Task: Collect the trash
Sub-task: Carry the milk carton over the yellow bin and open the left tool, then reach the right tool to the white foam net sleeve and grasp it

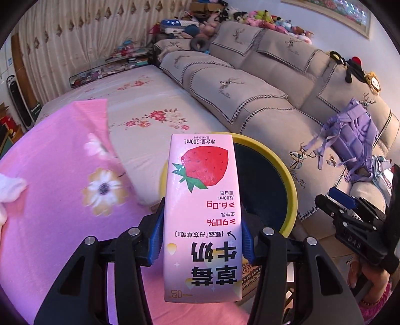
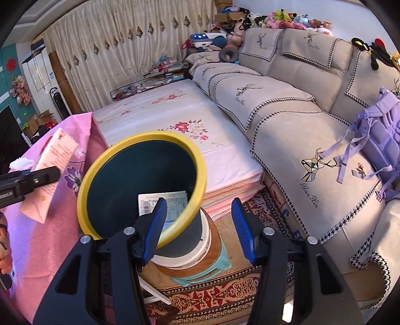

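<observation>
Left claw [image 1: 200, 240] clenched on pink milk carton [image 1: 202, 215], just before yellow-rimmed bin [image 1: 292, 190]. Right claw [image 2: 198, 225] released, holding nothing, above bin's rim. Carton's base cut off by claw.

We're in a home living room: beige sectional sofa [image 2: 287, 120] with deer-embroidered covers, plush toys [image 2: 287, 18] piled along its back, pleated curtains [image 2: 120, 50], floral sheet over a low mattress [image 2: 175, 120], patterned rug [image 2: 220, 295] on the floor.
</observation>
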{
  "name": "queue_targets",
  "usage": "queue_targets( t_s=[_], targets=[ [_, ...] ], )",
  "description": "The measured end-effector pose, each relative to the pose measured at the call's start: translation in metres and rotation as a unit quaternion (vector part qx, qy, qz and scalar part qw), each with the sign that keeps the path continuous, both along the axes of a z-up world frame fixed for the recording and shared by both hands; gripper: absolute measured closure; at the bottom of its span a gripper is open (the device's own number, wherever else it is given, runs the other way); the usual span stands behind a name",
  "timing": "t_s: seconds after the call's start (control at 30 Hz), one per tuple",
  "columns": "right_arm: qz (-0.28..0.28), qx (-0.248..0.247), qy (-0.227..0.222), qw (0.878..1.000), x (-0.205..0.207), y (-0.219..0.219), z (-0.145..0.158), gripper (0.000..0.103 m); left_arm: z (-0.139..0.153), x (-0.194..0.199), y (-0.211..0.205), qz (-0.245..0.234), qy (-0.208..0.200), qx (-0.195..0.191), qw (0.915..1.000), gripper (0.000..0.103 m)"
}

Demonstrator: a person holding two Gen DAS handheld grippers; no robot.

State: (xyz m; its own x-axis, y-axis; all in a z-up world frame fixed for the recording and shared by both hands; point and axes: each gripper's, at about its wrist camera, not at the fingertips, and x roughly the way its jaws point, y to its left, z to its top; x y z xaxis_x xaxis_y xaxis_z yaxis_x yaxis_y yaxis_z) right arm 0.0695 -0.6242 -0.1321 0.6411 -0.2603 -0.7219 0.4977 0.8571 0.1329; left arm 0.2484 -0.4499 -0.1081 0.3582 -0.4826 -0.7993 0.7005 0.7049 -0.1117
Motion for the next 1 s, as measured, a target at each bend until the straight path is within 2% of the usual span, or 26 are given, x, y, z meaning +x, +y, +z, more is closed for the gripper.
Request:
queue_targets(
  t_s=[0.23, 0.27, 0.3, 0.33, 0.43, 0.53, 0.7, 0.87, 1.0],
  targets=[
    [-0.015, 0.005, -0.001, 1.0, -0.007, -0.013, -0.004, 0.052, -0.019, 0.017, -0.051, 0.005, 0.0, 0.014, 0.9999, 0.051],
    [-0.015, 0.005, 0.0, 1.0, -0.007, -0.014, -0.004, 0.052, -0.02, 0.02, -0.056, 0.011, -0.001, 0.013, 0.9999, 0.048],
    [-0.015, 0.006, 0.001, 1.0, -0.007, -0.014, -0.005, 0.052, -0.021, 0.023, -0.056, 0.016, -0.003, 0.011, 0.9998, 0.038],
    [-0.015, 0.006, 0.002, 1.0, -0.006, -0.014, -0.006, 0.052, -0.02, 0.024, -0.056, 0.022, -0.007, 0.007, 0.9997, 0.034],
    [-0.014, 0.008, 0.004, 1.0, -0.005, -0.011, -0.007, 0.052, -0.01, 0.024, -0.045, 0.03, -0.013, -0.009, 0.9994, 0.034],
    [-0.007, 0.009, 0.005, 1.0, -0.002, -0.005, -0.007, 0.052, 0.011, 0.01, -0.02, 0.032, -0.041, -0.022, 0.9984, 0.032],
    [0.011, 0.007, 0.005, 1.0, 0.008, 0.011, -0.005, 0.052, 0.042, -0.021, 0.051, 0.045, -0.075, -0.044, 0.9952, 0.02],
    [0.032, 0.001, 0.003, 0.999, 0.018, 0.033, 0.001, 0.052, 0.06, -0.043, 0.133, 0.096, -0.099, -0.054, 0.989, 0.012],
    [0.055, -0.004, 0.0, 0.998, 0.029, 0.056, 0.007, 0.052, 0.066, -0.053, 0.203, 0.161, -0.108, -0.06, 0.9792, 0.011]
  ],
)
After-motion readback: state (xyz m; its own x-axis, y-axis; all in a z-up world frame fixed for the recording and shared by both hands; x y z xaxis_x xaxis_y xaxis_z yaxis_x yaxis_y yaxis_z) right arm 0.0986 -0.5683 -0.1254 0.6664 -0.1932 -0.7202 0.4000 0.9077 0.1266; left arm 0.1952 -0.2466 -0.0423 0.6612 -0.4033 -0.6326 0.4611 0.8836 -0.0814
